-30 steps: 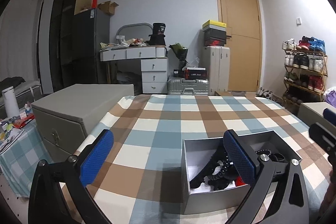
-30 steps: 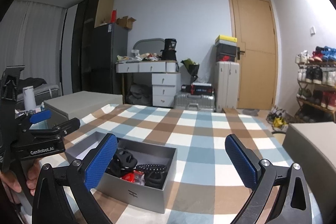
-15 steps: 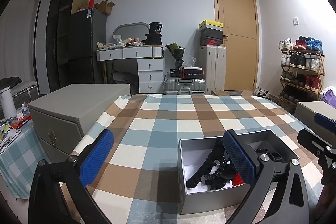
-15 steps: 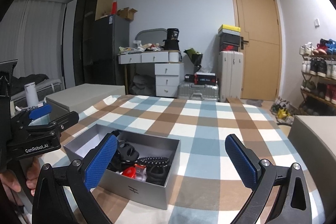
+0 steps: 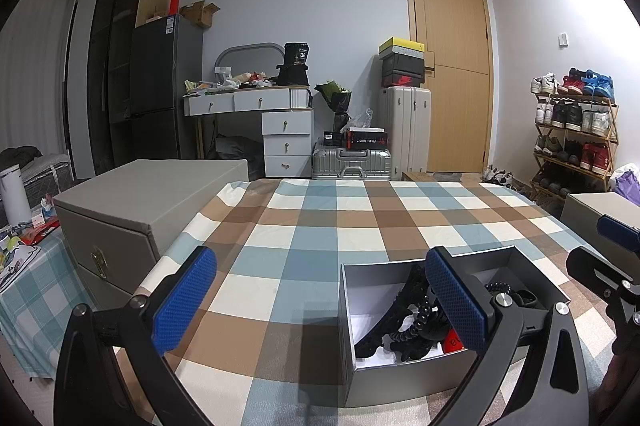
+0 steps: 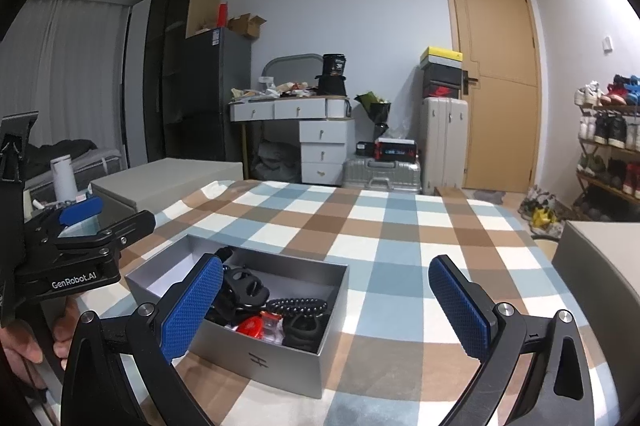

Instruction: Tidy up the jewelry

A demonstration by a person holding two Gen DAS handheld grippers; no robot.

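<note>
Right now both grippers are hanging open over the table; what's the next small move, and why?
Probably lower the right gripper into the open gray box toward the black beaded bracelet. Both grippers are empty, the left gripper sits off the box's left side, and the bracelet lies exposed on top of the tangled black pieces, beside a red item.

walls: pale grey | door (image 5: 452,66): wood, shut | dresser (image 5: 276,122): white drawers | shoe rack (image 5: 572,130): right wall
</note>
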